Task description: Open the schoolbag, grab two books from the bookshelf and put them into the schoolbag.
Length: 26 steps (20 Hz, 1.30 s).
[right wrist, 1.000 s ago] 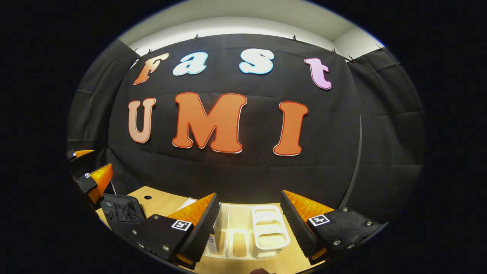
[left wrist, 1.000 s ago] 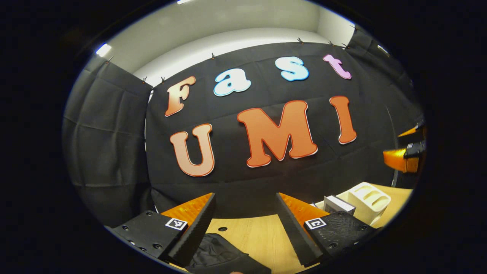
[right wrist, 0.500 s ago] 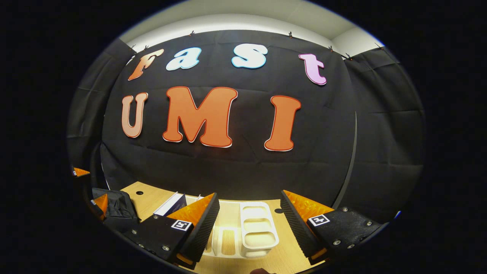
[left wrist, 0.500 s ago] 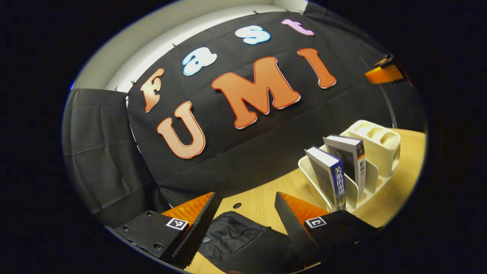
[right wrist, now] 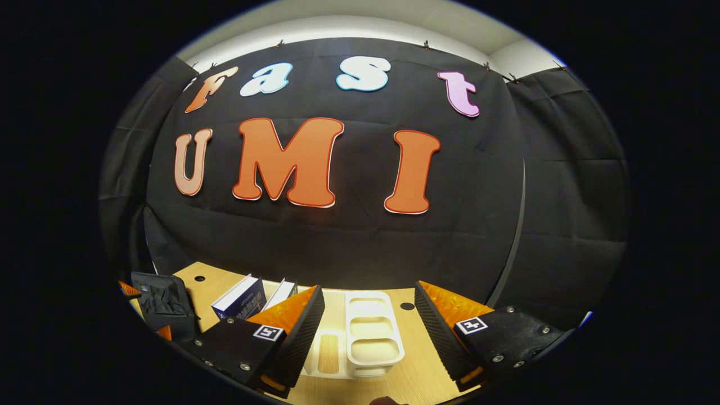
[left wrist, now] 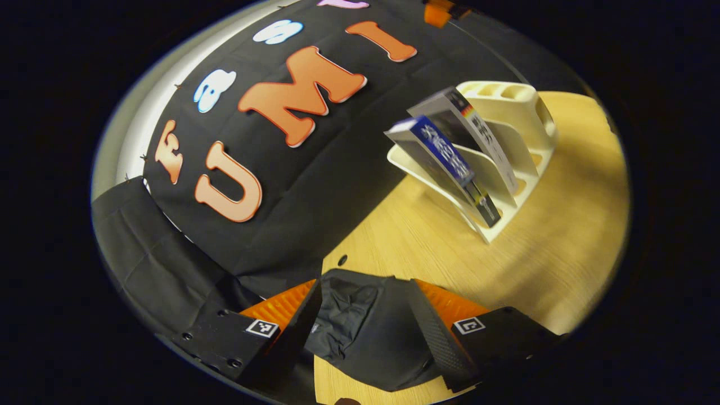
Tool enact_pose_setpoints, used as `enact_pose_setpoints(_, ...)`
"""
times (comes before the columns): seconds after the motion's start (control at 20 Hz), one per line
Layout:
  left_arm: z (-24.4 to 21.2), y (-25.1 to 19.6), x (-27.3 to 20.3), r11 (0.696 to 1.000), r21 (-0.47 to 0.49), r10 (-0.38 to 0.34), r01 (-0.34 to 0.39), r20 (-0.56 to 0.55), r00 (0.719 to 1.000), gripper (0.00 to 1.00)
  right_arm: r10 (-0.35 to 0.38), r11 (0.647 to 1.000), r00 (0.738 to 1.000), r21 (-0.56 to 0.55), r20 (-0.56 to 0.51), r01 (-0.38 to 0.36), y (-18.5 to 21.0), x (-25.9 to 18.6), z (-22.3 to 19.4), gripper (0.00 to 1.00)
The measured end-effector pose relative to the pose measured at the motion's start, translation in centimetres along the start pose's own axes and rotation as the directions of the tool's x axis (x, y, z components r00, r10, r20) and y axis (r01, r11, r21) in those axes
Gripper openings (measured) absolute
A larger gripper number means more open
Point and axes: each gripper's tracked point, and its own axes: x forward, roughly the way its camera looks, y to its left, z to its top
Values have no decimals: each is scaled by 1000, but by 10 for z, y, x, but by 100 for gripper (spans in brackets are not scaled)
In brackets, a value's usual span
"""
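Note:
The black schoolbag (left wrist: 360, 332) lies crumpled on the wooden table, low in the left gripper view. My left gripper (left wrist: 363, 329) hangs over it, open, one finger on each side; I cannot tell if they touch the fabric. Farther right stands the cream bookshelf rack (left wrist: 526, 121) with a blue book (left wrist: 444, 152) and a grey-white book (left wrist: 478, 138) leaning in its slots. In the right gripper view my right gripper (right wrist: 368, 332) is open above the rack (right wrist: 371, 337), holding nothing. The two books (right wrist: 242, 295) and the schoolbag (right wrist: 160, 295) sit to its left.
The light wooden table (left wrist: 562, 225) has small round holes (left wrist: 342, 260) near the black cloth wall. An orange part of the right gripper (left wrist: 441, 11) shows at the top of the left gripper view. The rack's pen cups (right wrist: 371, 329) face the right gripper.
The left gripper has tipped down and rolled, bringing the schoolbag between its open fingers and the rack higher in its view. The right gripper has barely shifted, staying open over the rack.

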Motion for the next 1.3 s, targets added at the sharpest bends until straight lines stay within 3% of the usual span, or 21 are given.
enact_pose_setpoints(0.45,-68,-61,1,985,145,-69,90,-145,987,97,-8,1000,1000,-17,-27,8,-14,5,-12,95)
enact_pose_setpoints(0.75,-92,-42,13,976,214,12,34,-209,978,100,-20,1000,1000,-13,-22,20,-19,7,-11,95)
enact_pose_setpoints(0.8,-91,-36,14,972,235,33,19,-213,976,96,-24,1000,1000,-12,-20,24,-20,7,-11,95)
enact_pose_setpoints(1.05,-99,-14,37,976,217,77,-21,-252,965,95,-39,999,999,-8,-8,39,-25,7,-7,95)
enact_pose_setpoints(1.3,-98,0,65,970,245,62,1,-249,966,95,-49,999,999,-12,-1,49,-26,5,-4,95)
